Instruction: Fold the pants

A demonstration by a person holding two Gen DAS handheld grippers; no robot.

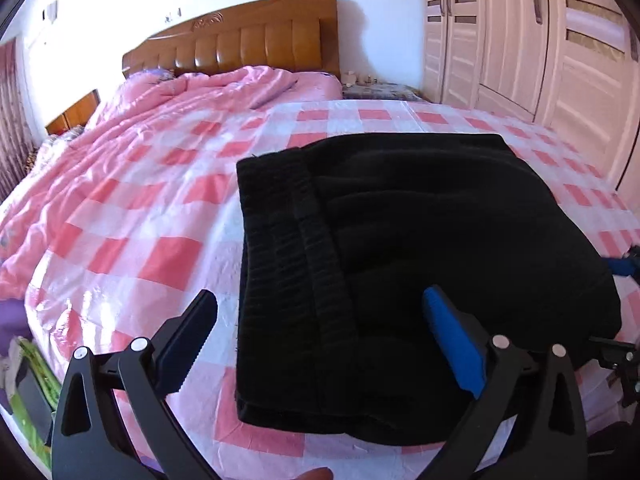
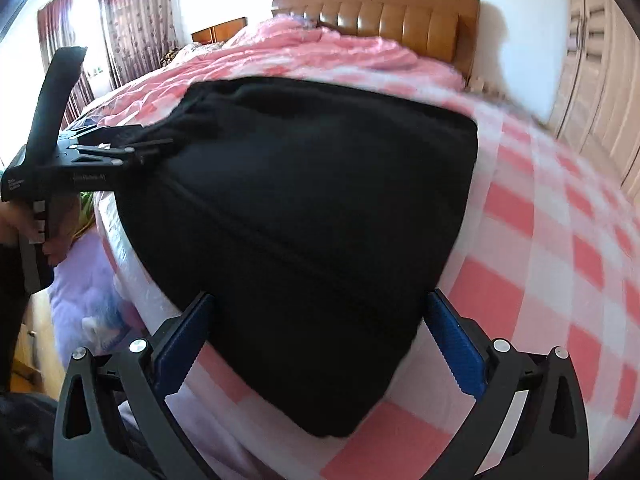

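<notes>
The black pants (image 1: 400, 264) lie folded into a compact stack on the pink checked bed sheet (image 1: 140, 220), ribbed waistband on top at the left. My left gripper (image 1: 320, 312) is open over the stack's near edge, its jaws spread wide, holding nothing. In the right wrist view the pants (image 2: 304, 220) fill the middle. My right gripper (image 2: 320, 312) is open, its jaws either side of the stack's near corner, empty. The left gripper's body (image 2: 80, 156) shows at the stack's left edge there.
A crumpled pink duvet (image 1: 192, 96) lies toward the wooden headboard (image 1: 248, 40). Wardrobe doors (image 1: 540, 48) stand at the right. The bed's near edge runs just below the stack; bags and clutter (image 1: 28, 380) sit on the floor at the left. Curtains (image 2: 132, 24) hang behind.
</notes>
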